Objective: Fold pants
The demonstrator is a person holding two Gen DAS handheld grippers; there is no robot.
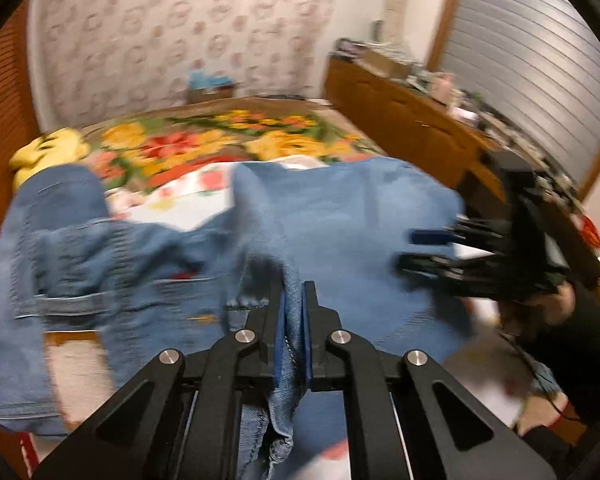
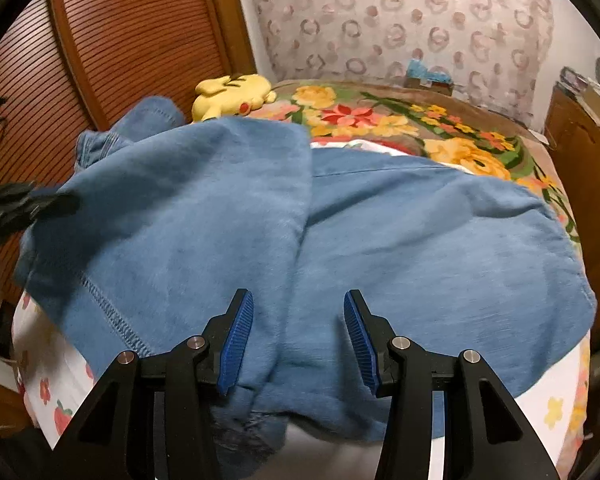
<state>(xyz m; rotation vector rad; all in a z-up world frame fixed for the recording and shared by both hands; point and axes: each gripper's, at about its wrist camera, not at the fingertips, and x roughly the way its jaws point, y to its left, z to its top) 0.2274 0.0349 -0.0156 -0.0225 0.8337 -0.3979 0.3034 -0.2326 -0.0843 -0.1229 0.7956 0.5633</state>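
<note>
Left hand-held gripper (image 1: 294,312) clenched on the jeans (image 2: 340,232) on the bed (image 2: 440,120), apparently at a seam; right hand-held gripper (image 2: 298,340) hovers released. Next: carry the fold across.

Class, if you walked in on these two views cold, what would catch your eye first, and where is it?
The blue jeans sprawl across the near end of the bed, a fold of denim pinched in the shut left claw. Behind lies a bright floral blanket, with a yellow plush toy at its left edge.

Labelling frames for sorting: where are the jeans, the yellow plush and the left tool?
jeans (image 2: 420,240): right wrist view, flat denim panel.
yellow plush (image 2: 236,92): right wrist view, its body.
left tool (image 1: 294,312): left wrist view, between fingertips.
</note>
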